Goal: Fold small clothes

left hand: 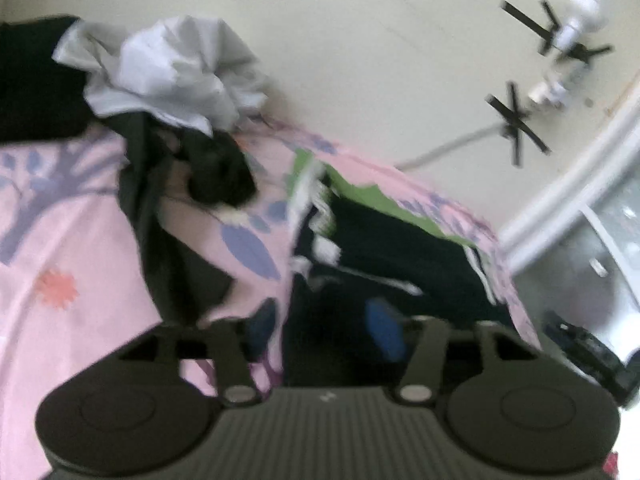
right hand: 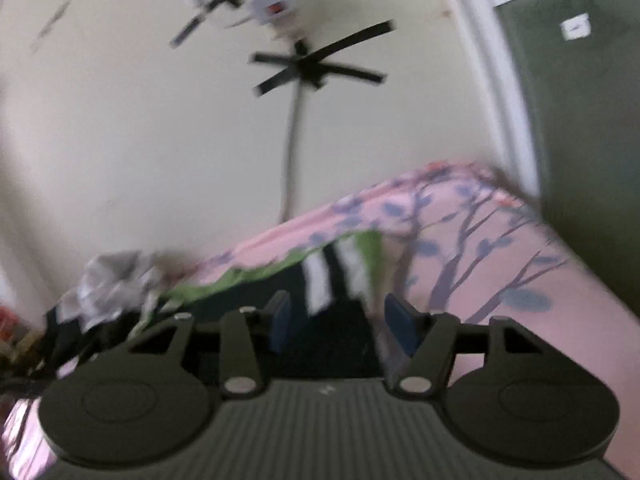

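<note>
A dark garment with white stripes and green trim (left hand: 384, 256) lies on the pink bed sheet (left hand: 72, 248). My left gripper (left hand: 324, 328) is open, its blue pads low over the garment's near edge. In the right wrist view the same garment (right hand: 320, 280) lies just ahead of my right gripper (right hand: 340, 320), which is open with the dark cloth between its pads. A heap of unfolded clothes, light grey cloth (left hand: 172, 72) over black pieces (left hand: 180, 208), sits at the bed's far left; it also shows in the right wrist view (right hand: 112, 284). Both views are blurred.
A cream wall (left hand: 360, 40) runs behind the bed, with a cable and white devices taped on with black tape (left hand: 516, 120). A white door frame (right hand: 500, 80) stands to the right. The bed's right edge drops off (left hand: 520, 312).
</note>
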`<action>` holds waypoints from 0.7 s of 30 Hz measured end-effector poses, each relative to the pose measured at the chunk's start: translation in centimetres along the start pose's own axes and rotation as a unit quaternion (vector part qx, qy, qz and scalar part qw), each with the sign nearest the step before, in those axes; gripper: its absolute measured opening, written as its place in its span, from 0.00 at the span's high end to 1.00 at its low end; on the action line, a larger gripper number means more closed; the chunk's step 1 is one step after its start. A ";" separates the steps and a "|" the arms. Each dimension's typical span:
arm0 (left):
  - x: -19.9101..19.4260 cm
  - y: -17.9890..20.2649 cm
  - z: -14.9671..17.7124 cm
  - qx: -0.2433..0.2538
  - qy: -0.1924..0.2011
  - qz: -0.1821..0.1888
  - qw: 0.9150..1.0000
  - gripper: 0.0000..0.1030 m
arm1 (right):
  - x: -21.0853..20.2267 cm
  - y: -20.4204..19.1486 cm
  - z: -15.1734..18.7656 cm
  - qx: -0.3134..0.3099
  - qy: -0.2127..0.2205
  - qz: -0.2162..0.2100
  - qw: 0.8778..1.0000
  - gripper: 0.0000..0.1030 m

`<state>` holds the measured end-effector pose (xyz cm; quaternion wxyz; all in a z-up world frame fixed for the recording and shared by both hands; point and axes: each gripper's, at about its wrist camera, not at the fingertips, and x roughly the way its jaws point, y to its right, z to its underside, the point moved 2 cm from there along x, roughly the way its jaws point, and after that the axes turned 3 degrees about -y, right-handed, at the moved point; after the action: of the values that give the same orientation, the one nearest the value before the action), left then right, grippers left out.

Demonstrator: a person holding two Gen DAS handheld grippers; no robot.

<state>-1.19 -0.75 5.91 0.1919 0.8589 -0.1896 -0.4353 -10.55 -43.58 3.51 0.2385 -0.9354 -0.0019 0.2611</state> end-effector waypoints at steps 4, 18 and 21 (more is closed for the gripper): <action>1.0 -0.5 1.0 0.022 -0.018 -0.015 0.999 0.36 | -0.4 0.2 3.0 -0.034 -0.022 0.028 0.999 0.37; 3.4 0.3 1.0 0.110 -0.061 -0.056 0.990 0.80 | -2.9 1.4 5.4 -0.032 -0.028 0.099 0.994 0.63; 2.2 0.8 -1.3 0.122 -0.032 -0.060 0.990 0.74 | -3.6 1.5 1.7 -0.023 0.008 0.080 0.997 0.64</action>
<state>0.94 -2.29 5.56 0.0527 0.8712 -0.1958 -0.4470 -14.63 -44.62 3.29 0.1956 -0.9398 0.0684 0.2717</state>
